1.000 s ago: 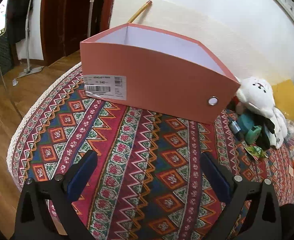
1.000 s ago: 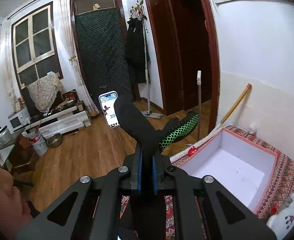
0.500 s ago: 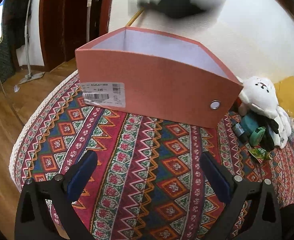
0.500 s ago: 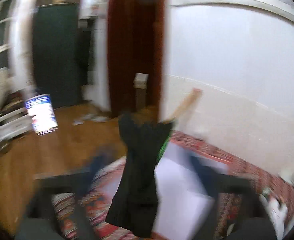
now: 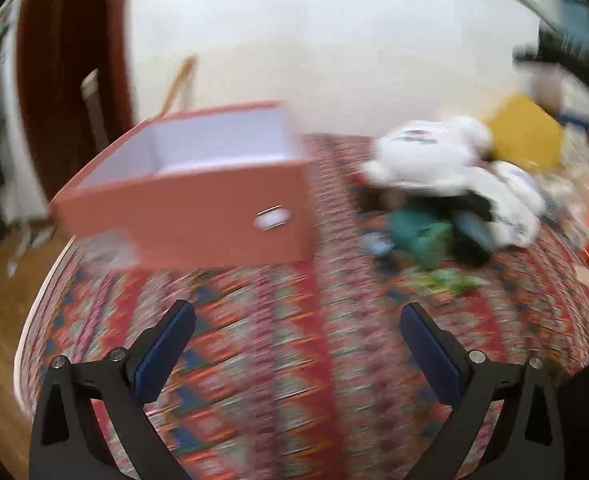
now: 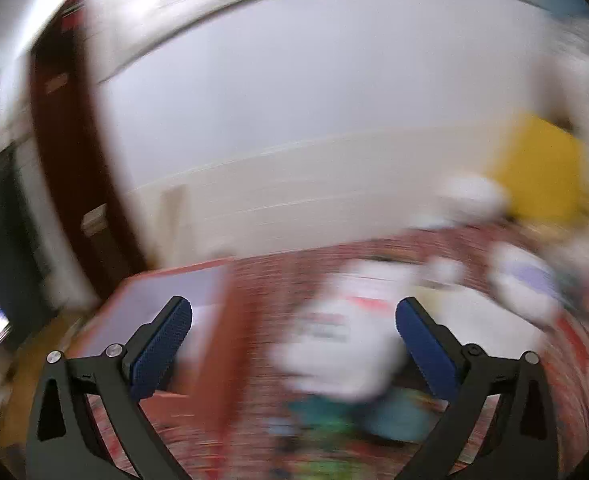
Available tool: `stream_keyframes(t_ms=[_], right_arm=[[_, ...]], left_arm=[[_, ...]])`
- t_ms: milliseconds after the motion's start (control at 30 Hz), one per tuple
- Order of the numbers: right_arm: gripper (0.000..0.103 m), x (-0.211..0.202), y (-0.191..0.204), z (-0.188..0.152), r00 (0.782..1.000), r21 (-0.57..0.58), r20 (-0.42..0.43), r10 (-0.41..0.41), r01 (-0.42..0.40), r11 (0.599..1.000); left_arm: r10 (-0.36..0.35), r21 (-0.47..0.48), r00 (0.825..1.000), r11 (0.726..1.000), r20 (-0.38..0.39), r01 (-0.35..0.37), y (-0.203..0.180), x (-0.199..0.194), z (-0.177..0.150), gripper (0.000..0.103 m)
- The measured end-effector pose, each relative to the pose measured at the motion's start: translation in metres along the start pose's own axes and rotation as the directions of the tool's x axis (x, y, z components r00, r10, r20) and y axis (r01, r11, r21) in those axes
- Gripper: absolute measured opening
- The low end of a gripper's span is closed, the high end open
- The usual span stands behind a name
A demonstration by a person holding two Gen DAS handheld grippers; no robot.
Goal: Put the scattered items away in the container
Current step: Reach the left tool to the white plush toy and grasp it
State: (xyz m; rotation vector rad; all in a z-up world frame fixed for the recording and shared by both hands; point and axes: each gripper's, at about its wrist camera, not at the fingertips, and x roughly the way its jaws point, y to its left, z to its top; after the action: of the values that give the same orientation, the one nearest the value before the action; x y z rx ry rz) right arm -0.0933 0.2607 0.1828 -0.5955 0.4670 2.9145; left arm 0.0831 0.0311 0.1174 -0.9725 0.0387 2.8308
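while the box (image 5: 198, 216) sits at the far left of the table (image 5: 294, 380), most of the clutter still waits on the right.
both views are blurred. the left gripper (image 5: 296, 344) has its fingers wide apart with nothing between them; the right gripper (image 6: 294, 336) has its jaws opening, almost full wide, and empty, aimed at the pile. a white plush (image 5: 434, 156) lies far right, just beside a teal thing (image 5: 414, 232) and a green wrapper (image 5: 446, 280), all outside the box. what i can see of the box's inside looks bare, though its floor is hidden, so i judge the job barely begun.
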Motion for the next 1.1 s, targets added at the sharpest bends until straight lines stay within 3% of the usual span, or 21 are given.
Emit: stream_keyframes(t_ms=[100, 167, 233, 267, 333, 367, 433, 500, 600, 767, 867, 900, 933, 1000, 1033, 1100], right_arm=[[0.102, -0.002, -0.099, -0.009, 0.987, 0.204, 0.001, -0.159, 0.156, 0.966], [0.102, -0.002, -0.165, -0.016, 0.965, 0.324, -0.029, -0.261, 0.256, 0.911], [0.102, 0.000, -0.210, -0.022, 0.948, 0.424, -0.079, -0.309, 0.312, 0.850], [0.102, 0.001, -0.238, -0.028, 0.953, 0.507, -0.119, -0.279, 0.300, 0.808], [0.102, 0.004, -0.270, -0.034, 0.969, 0.619, -0.141, -0.202, 0.246, 0.746], [0.102, 0.004, -0.280, -0.038, 0.978, 0.674, -0.143, -0.154, 0.210, 0.708], [0.102, 0.005, -0.282, -0.039, 0.985, 0.711, -0.138, -0.107, 0.174, 0.681], [0.102, 0.005, -0.281, -0.035, 0.987, 0.706, -0.134, -0.089, 0.158, 0.691], [0.102, 0.011, -0.272, -0.032, 0.988, 0.686, -0.143, -0.055, 0.139, 0.715], [0.102, 0.025, -0.258, -0.034, 0.986, 0.652, -0.167, 0.012, 0.102, 0.751], [0.102, 0.021, -0.254, -0.035, 0.987, 0.669, -0.160, 0.025, 0.089, 0.738], [0.102, 0.021, -0.253, -0.036, 0.988, 0.676, -0.153, 0.029, 0.084, 0.732], [0.102, 0.019, -0.253, -0.037, 0.988, 0.680, -0.151, 0.029, 0.083, 0.729], [0.102, 0.020, -0.251, -0.038, 0.988, 0.685, -0.152, 0.035, 0.080, 0.725], [0.102, 0.020, -0.251, -0.039, 0.987, 0.685, -0.156, 0.038, 0.080, 0.724], [0.102, 0.021, -0.251, -0.041, 0.985, 0.690, -0.164, 0.046, 0.081, 0.720]], left_arm=[[-0.080, 0.077, 0.995, 0.994, 0.064, 0.075, -0.061, 0.003, 0.032, 0.103], [-0.122, 0.109, 0.990, 0.988, 0.070, 0.114, -0.105, 0.019, 0.061, 0.103], [-0.148, 0.133, 0.986, 0.982, 0.075, 0.137, -0.143, 0.036, 0.089, 0.103], [-0.151, 0.166, 0.984, 0.977, 0.098, 0.133, -0.165, 0.045, 0.104, 0.103], [-0.066, 0.250, 0.989, 0.968, 0.129, 0.032, -0.196, 0.065, 0.128, 0.103], [0.016, 0.282, 0.986, 0.957, 0.164, -0.063, -0.207, 0.077, 0.143, 0.103], [0.114, 0.297, 0.969, 0.938, 0.218, -0.177, -0.217, 0.099, 0.164, 0.103], [0.181, 0.318, 0.961, 0.917, 0.207, -0.241, -0.225, 0.132, 0.178, 0.103], [0.271, 0.372, 0.956, 0.880, 0.115, -0.294, -0.234, 0.178, 0.176, 0.103], [0.335, 0.398, 0.931, 0.842, 0.146, -0.365, -0.241, 0.202, 0.156, 0.103], [0.345, 0.401, 0.923, 0.831, 0.171, -0.385, -0.246, 0.202, 0.140, 0.103], [0.354, 0.440, 0.916, 0.803, 0.190, -0.402, -0.253, 0.205, 0.133, 0.103], [0.384, 0.497, 0.896, 0.746, 0.224, -0.443, -0.260, 0.213, 0.123, 0.103], [0.411, 0.537, 0.873, 0.689, 0.263, -0.486, -0.262, 0.220, 0.115, 0.103], [0.438, 0.532, 0.858, 0.675, 0.268, -0.511, -0.258, 0.223, 0.111, 0.103], [0.460, 0.519, 0.851, 0.678, 0.253, -0.521, -0.252, 0.226, 0.106, 0.103]])
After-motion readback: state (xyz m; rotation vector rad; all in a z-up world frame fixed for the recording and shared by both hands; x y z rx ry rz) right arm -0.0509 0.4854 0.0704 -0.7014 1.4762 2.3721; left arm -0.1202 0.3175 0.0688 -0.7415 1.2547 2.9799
